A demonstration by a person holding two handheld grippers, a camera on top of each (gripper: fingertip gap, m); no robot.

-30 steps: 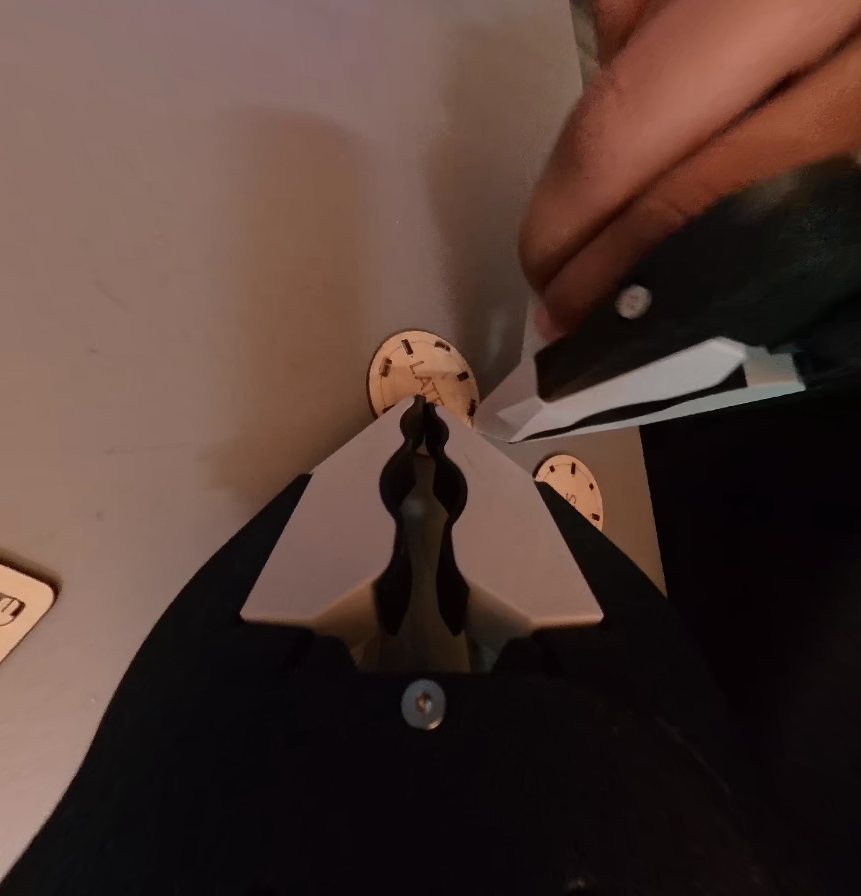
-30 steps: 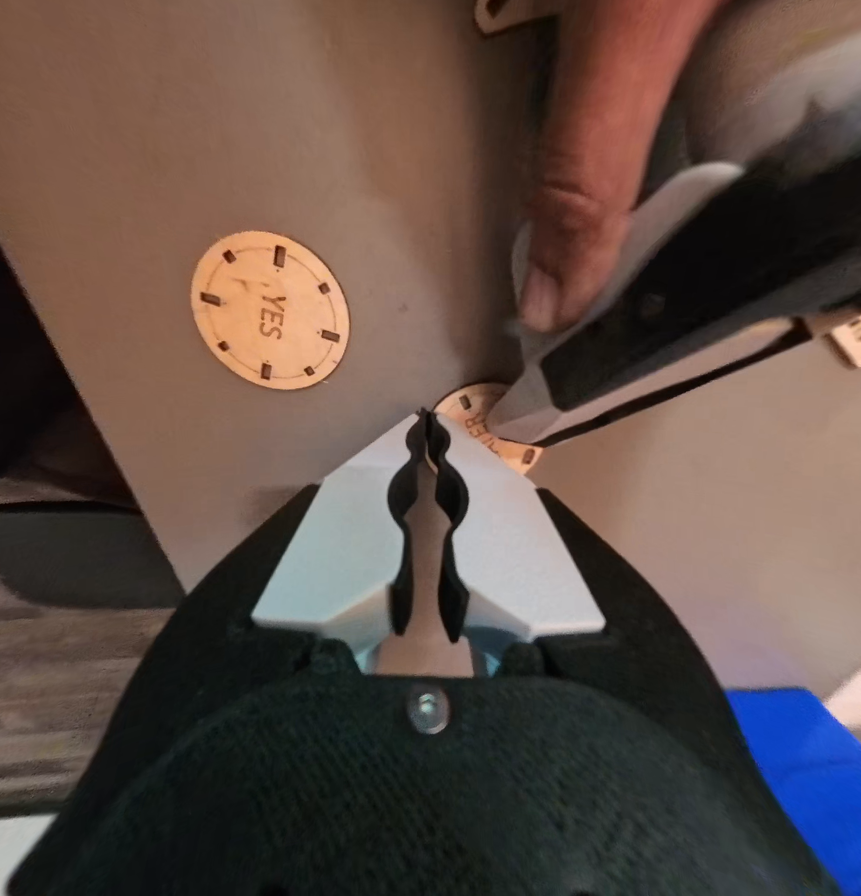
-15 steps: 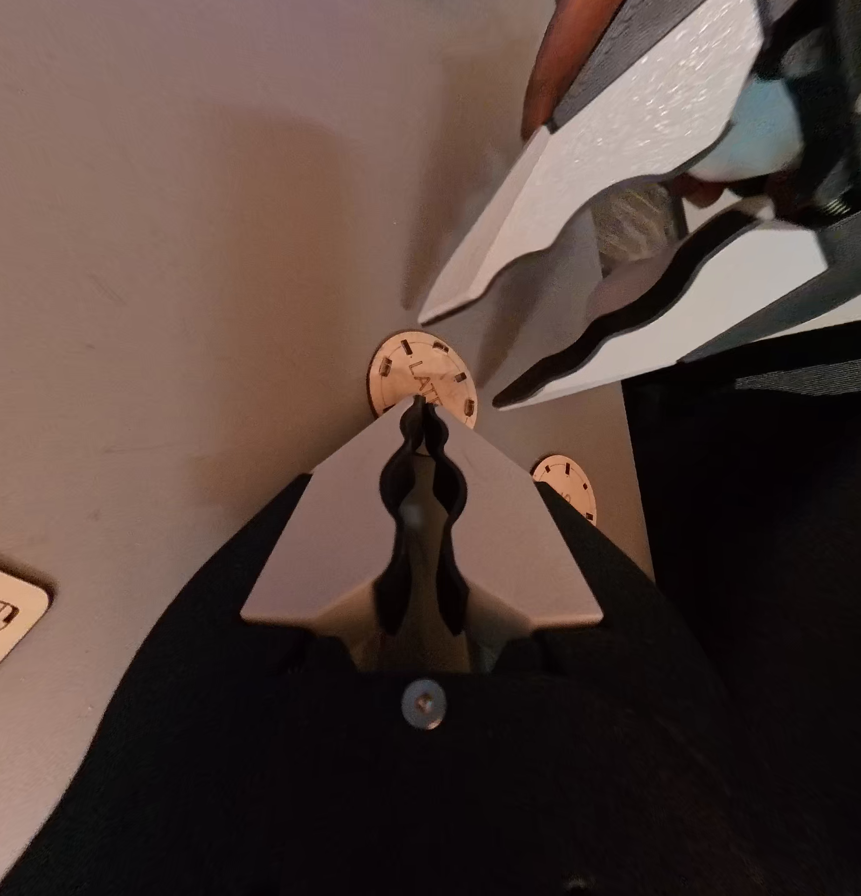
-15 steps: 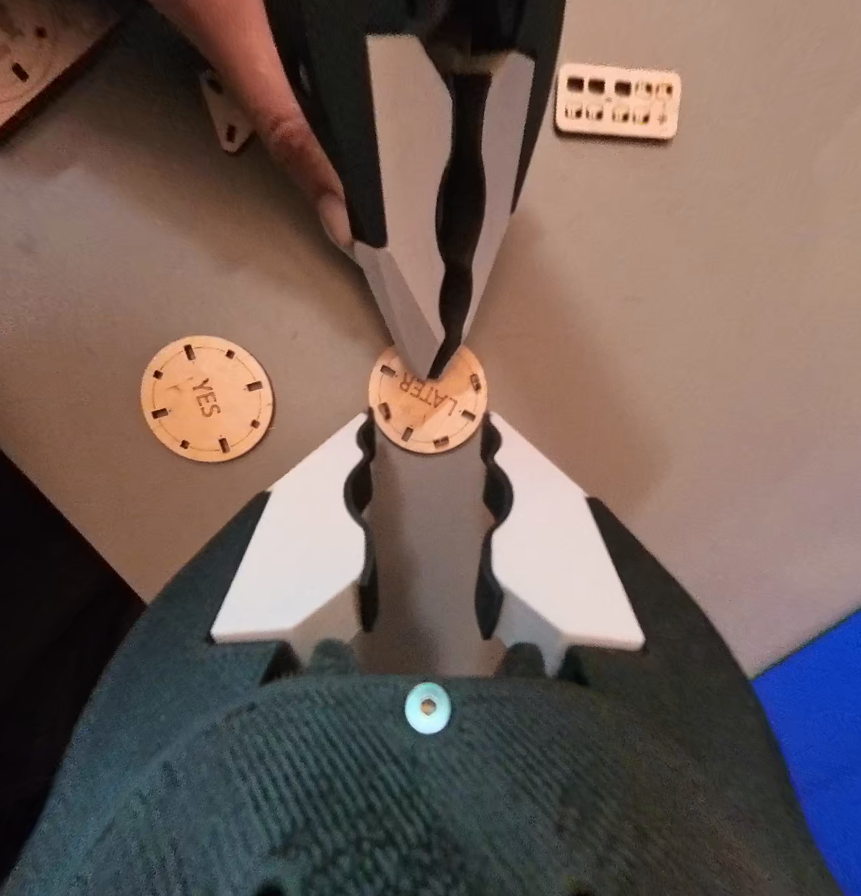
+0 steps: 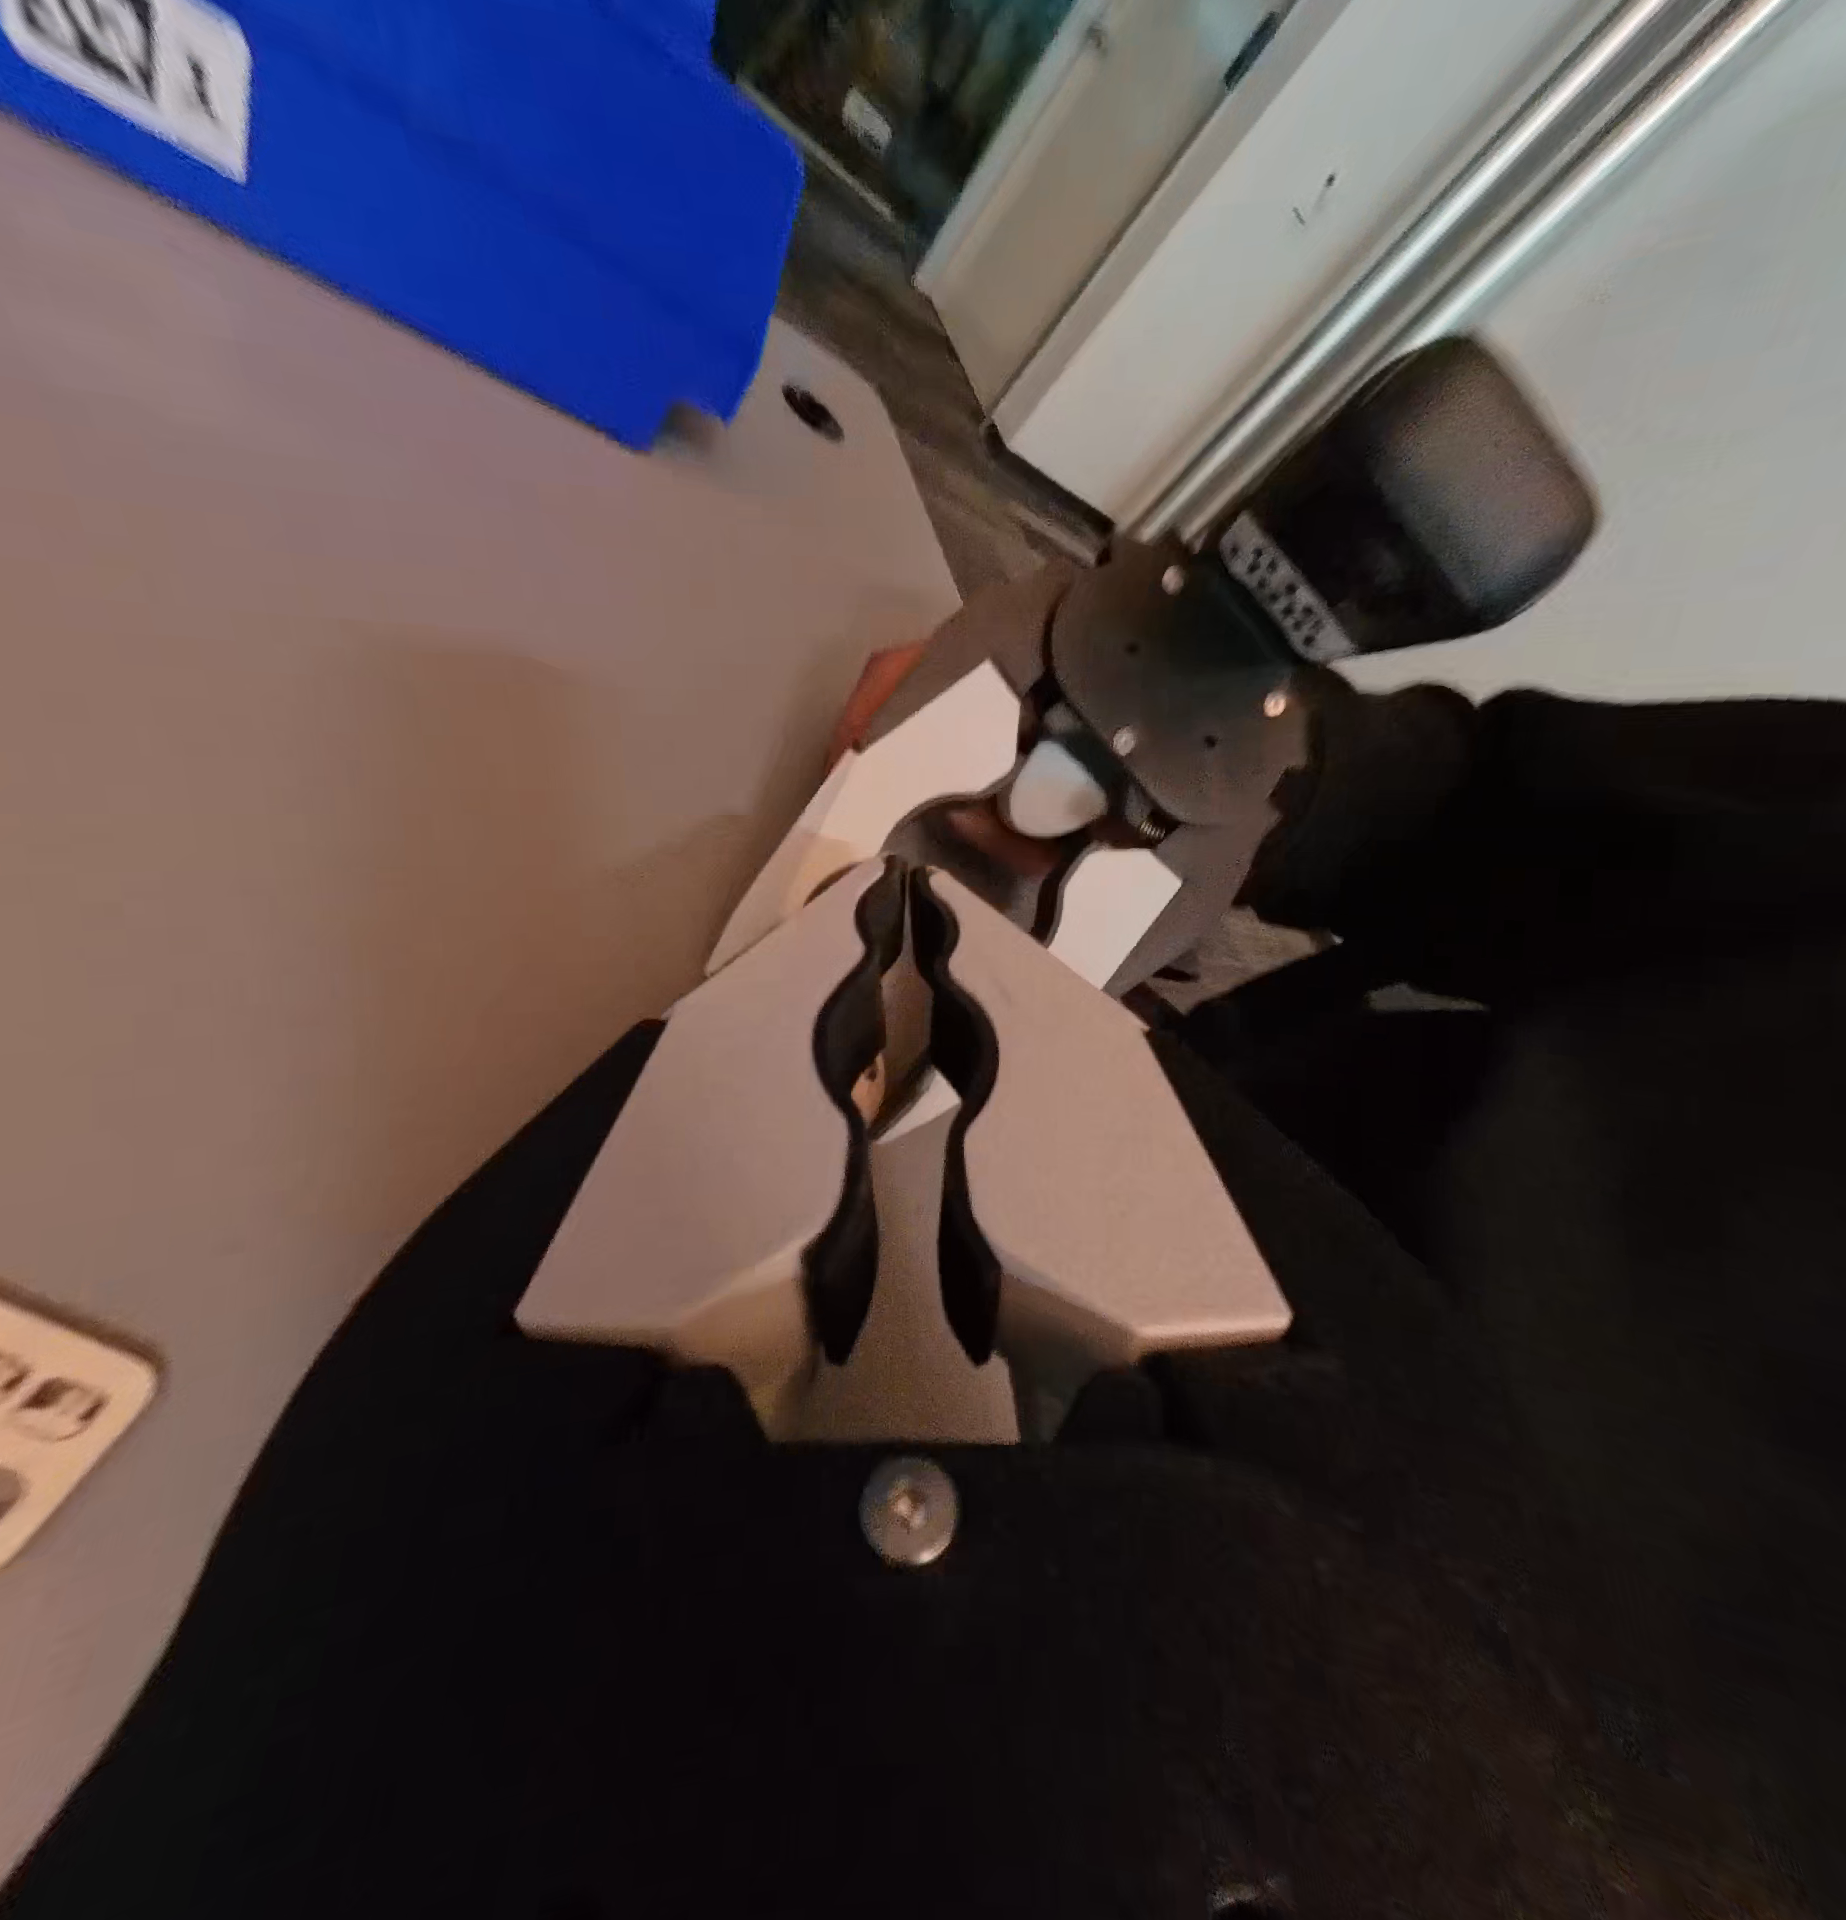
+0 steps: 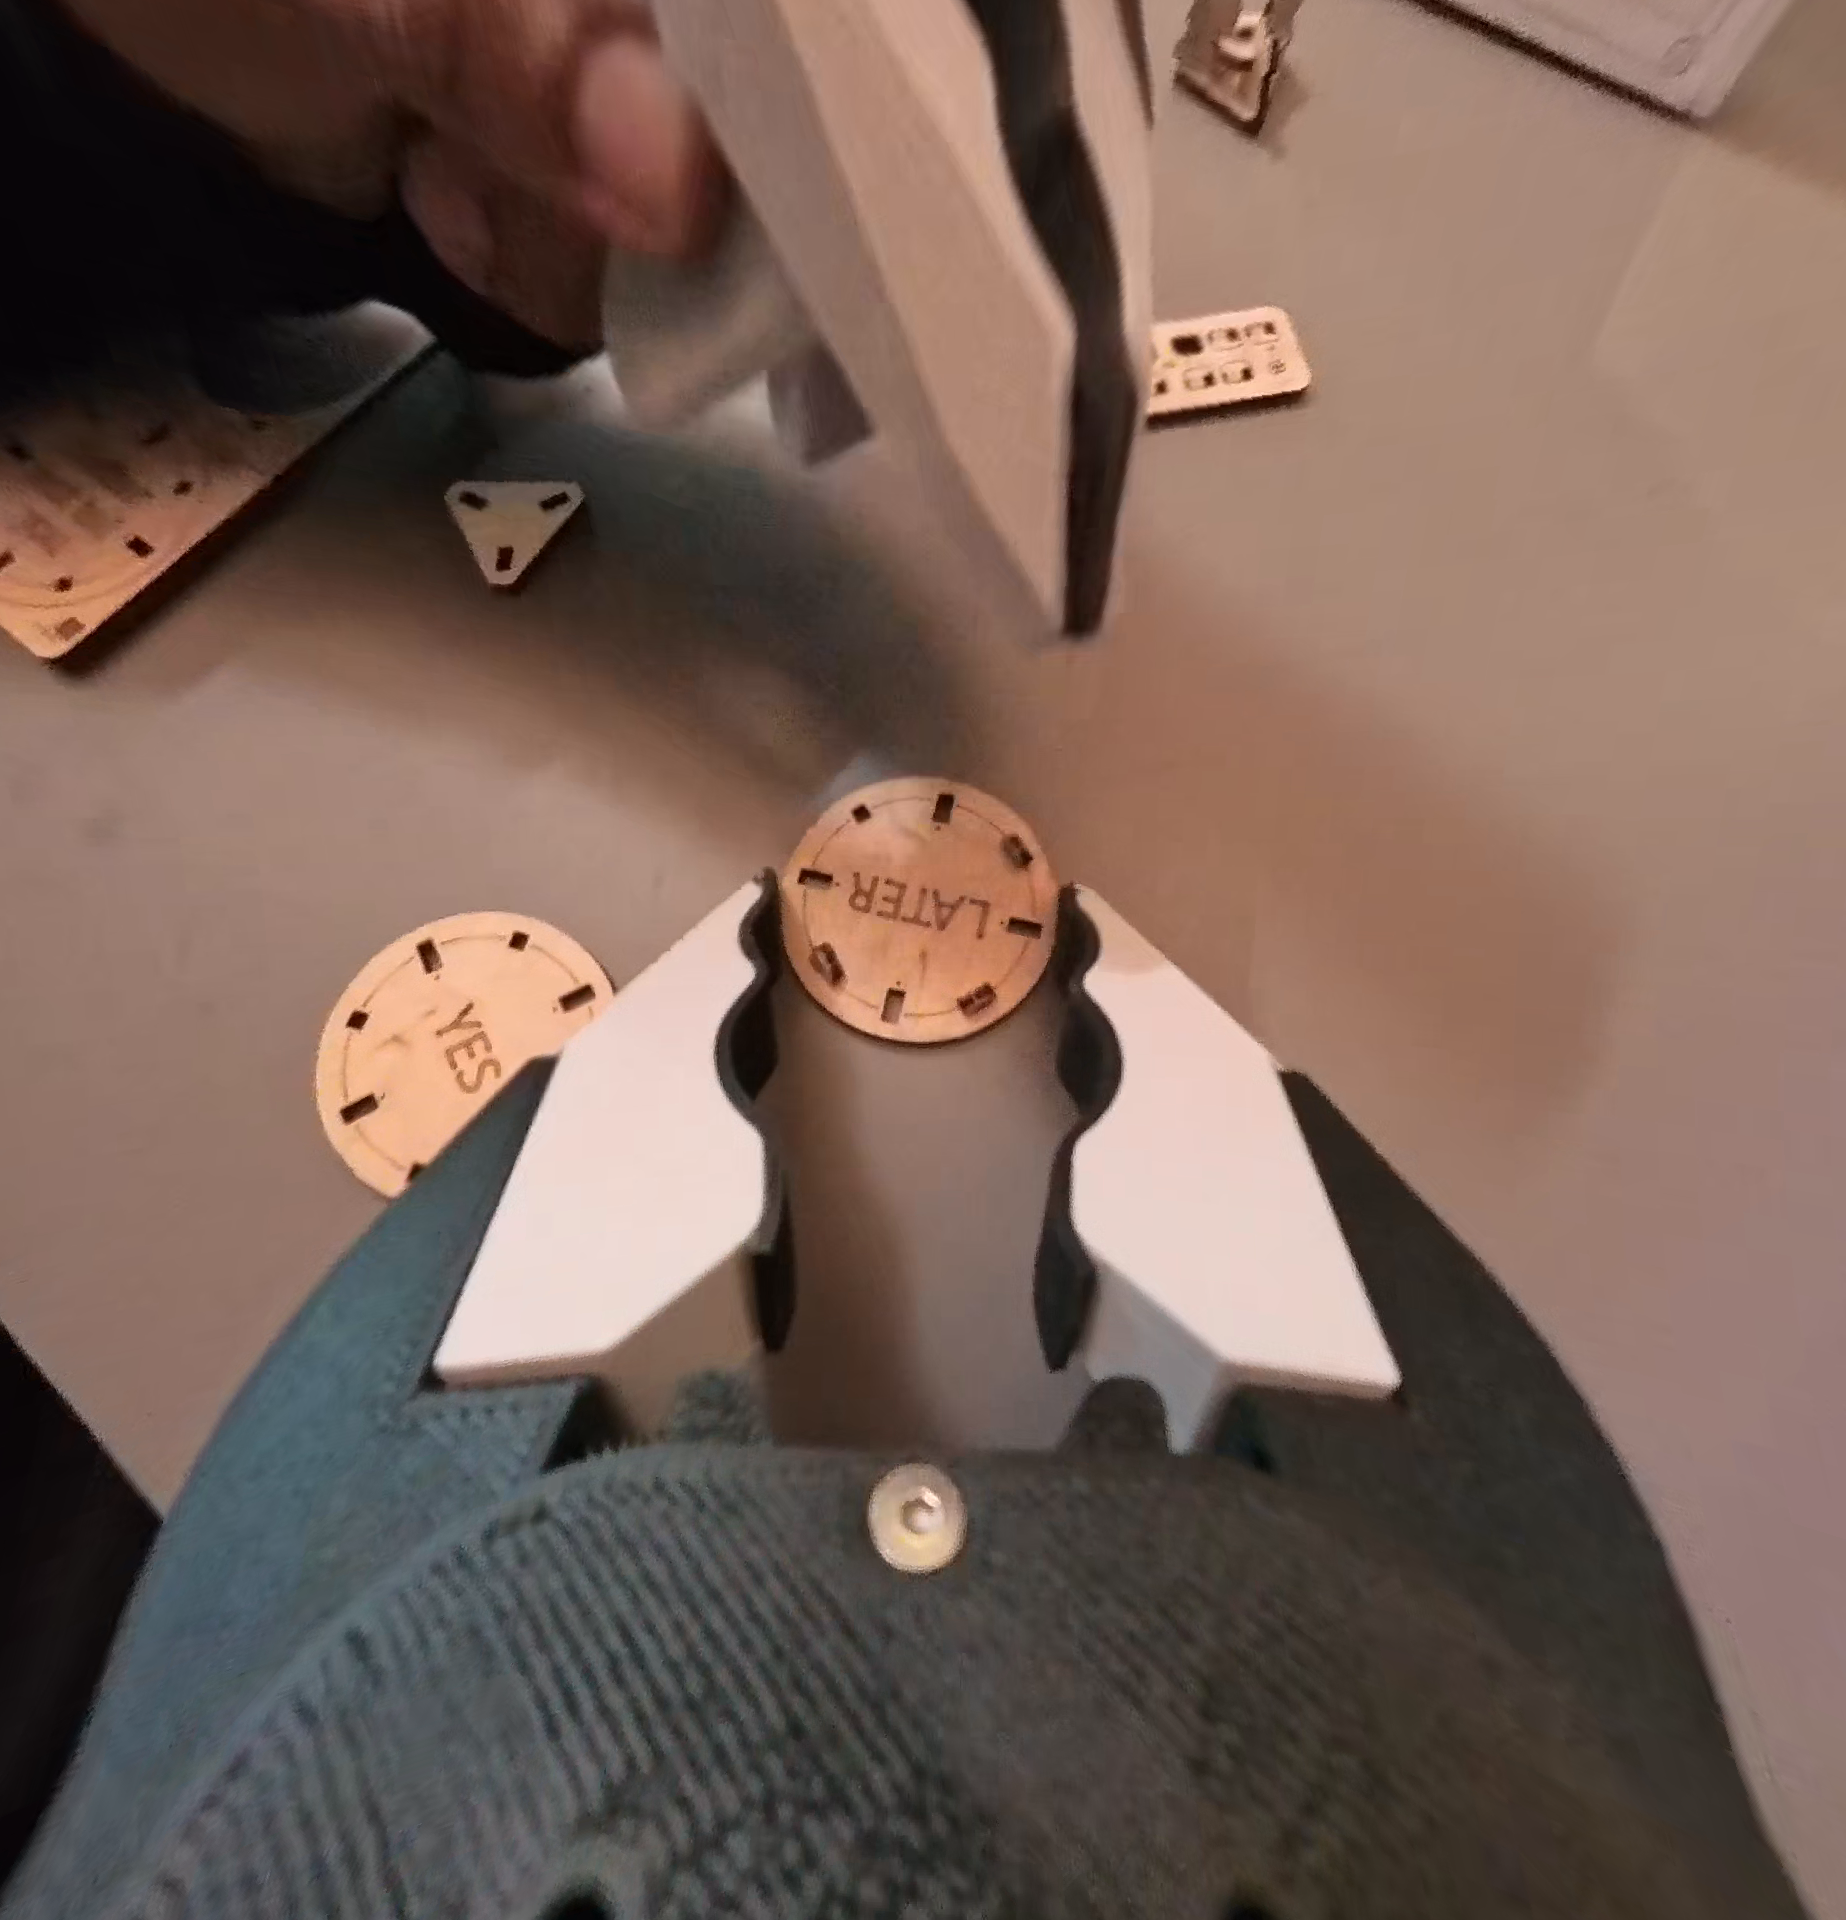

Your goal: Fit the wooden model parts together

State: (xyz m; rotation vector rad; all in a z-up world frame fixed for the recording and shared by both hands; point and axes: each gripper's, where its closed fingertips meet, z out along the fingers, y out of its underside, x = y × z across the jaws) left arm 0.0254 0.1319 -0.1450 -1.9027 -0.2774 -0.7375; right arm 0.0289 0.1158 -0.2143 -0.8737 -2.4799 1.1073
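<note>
A round wooden disc with slots around its rim lies flat on the grey table. My right gripper is open and straddles the disc. Its dark pads stand at the disc's two sides, close to its rim but not clamping it. My left gripper is shut with nothing between its pads. In the right wrist view it hangs above the table just beyond the disc, clear of it. In the left wrist view the right gripper shows right behind my left fingertips.
A second round wooden disc lies left of my right fingers, near the table's front edge. A small wooden triangle, a slotted wooden rectangle and a wooden board lie farther back. A blue bin stands on the table. A hand holds the left gripper. The gap from one gripper's tips to the other's is roughly 7 cm.
My right gripper opened and came around the disc. My left gripper, shut all along, lifted its tip off the disc and swung away.
</note>
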